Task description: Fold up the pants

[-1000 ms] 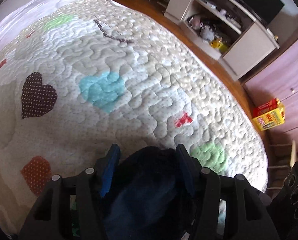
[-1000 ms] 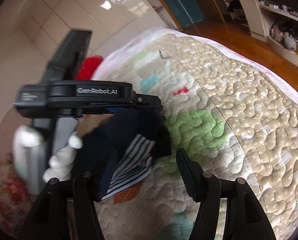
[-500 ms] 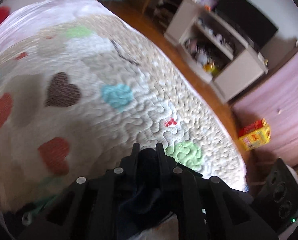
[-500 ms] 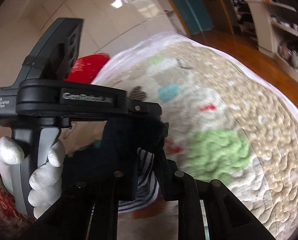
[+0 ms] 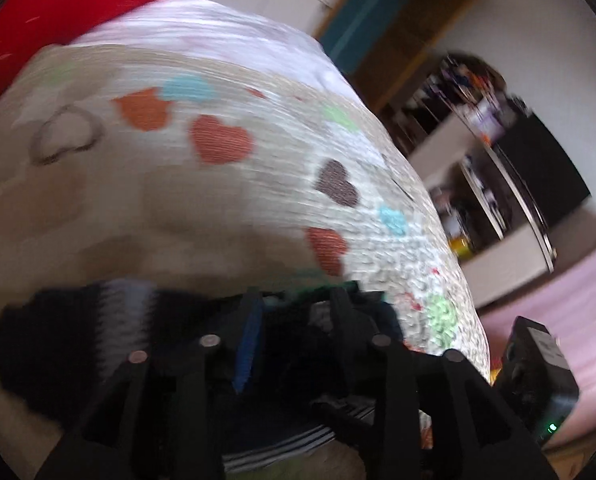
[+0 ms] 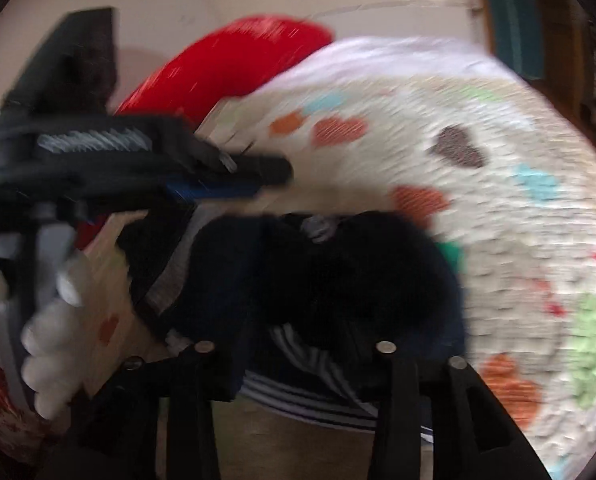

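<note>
**Pants released mid-fold**

Both your grippers, left (image 5: pixel 298 312) and right (image 6: pixel 298 344), had just been opening, fingers spread over the dark pants (image 6: pixel 338 280). They lay bunched on the bed (image 5: pixel 217 208); more folding seemed left.

Both views are smeared by motion blur. In the left wrist view the pants (image 5: pixel 298 360) are a dark mass at the bottom, partly hidden behind the left gripper (image 5: pixel 298 312); whether its pads press the cloth cannot be told. The shelf clutter (image 5: pixel 478 120) at upper right is unreadable. In the right wrist view the right gripper (image 6: pixel 298 344) has fingertips lost against dark fabric, and lettering on the other gripper's body at left is illegible.
</note>
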A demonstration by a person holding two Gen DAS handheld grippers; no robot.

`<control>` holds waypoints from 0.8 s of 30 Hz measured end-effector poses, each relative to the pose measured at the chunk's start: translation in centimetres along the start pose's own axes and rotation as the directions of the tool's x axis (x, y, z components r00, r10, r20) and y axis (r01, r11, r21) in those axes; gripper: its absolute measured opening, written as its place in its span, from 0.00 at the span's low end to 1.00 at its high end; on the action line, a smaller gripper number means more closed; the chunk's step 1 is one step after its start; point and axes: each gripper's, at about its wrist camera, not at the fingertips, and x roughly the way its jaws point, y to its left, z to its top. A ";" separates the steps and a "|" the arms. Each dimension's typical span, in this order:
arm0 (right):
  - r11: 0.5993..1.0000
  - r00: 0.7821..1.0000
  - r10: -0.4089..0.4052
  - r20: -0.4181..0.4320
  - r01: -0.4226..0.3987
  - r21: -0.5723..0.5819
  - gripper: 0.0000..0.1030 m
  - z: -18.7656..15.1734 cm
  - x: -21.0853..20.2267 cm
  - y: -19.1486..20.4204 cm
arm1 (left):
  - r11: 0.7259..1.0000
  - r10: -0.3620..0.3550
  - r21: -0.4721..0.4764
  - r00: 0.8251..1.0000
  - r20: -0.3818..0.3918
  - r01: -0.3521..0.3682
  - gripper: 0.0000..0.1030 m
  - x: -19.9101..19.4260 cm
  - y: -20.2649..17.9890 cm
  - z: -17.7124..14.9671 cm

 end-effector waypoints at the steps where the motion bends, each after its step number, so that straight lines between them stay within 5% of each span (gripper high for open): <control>1: 1.000 1.000 0.004 -0.009 -0.004 -0.014 0.42 0.1 0.1 0.3 | 1.000 0.019 -0.010 1.000 0.014 -0.019 0.37 -0.8 0.7 -0.3; 6: 0.996 0.995 0.084 0.055 -0.084 -0.009 0.42 1.1 -3.4 1.8 | 0.991 0.135 0.004 0.988 0.078 -0.136 0.37 -4.6 3.0 -2.9; 10: 0.998 0.993 -0.061 0.102 0.058 0.034 0.37 2.6 -4.4 1.0 | 0.981 0.196 -0.016 0.975 0.108 -0.196 0.39 -6.0 4.5 -4.7; 12: 0.992 0.992 -0.110 0.062 0.105 0.074 0.21 3.2 -3.0 0.1 | 0.977 0.211 -0.044 0.971 0.111 -0.208 0.39 -6.3 5.4 -5.5; 14: 0.989 0.994 -0.110 0.029 0.106 0.099 0.21 3.7 -1.3 0.0 | 0.972 0.235 -0.063 0.965 0.120 -0.228 0.39 -6.8 6.1 -6.3; 20: 0.989 0.996 -0.024 -0.090 0.037 0.144 0.21 3.7 4.4 -0.5 | 0.952 0.302 -0.097 0.943 0.140 -0.291 0.39 -8.3 7.7 -7.8; 24: 0.984 0.988 0.134 -0.082 -0.122 0.133 0.21 3.5 3.7 0.3 | 0.945 0.324 -0.095 0.933 0.158 -0.312 0.40 -8.8 7.8 -8.3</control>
